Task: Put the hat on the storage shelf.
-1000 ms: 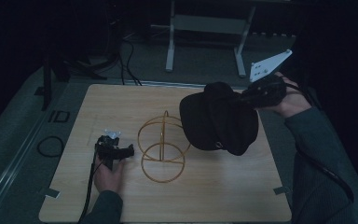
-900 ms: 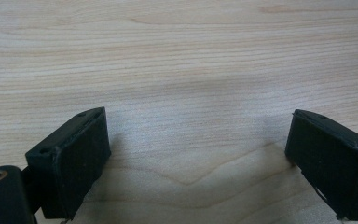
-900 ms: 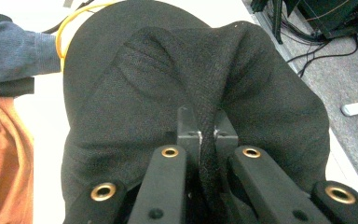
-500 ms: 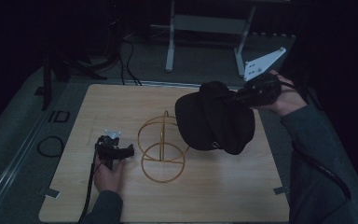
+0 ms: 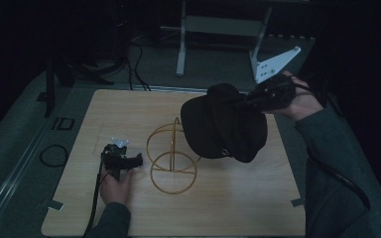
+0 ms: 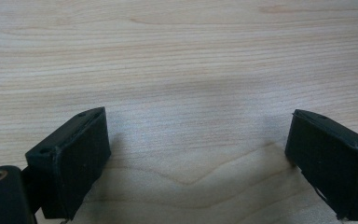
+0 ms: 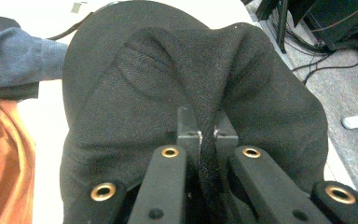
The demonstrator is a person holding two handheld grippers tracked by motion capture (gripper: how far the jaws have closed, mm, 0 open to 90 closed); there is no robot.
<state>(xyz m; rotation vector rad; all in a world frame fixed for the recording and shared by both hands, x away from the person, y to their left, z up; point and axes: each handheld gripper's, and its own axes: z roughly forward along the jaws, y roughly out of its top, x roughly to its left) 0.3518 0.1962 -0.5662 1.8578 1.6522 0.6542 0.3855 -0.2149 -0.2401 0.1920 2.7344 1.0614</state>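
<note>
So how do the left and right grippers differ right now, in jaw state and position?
The right gripper is shut on a fold of the black hat, while the left gripper has its jaws wide apart with only bare wood between them. The right gripper is raised, carrying the hat beside the gold wire stand; the left gripper sits low on the table, left of the stand. Both have black jaws and are hand-held.
</note>
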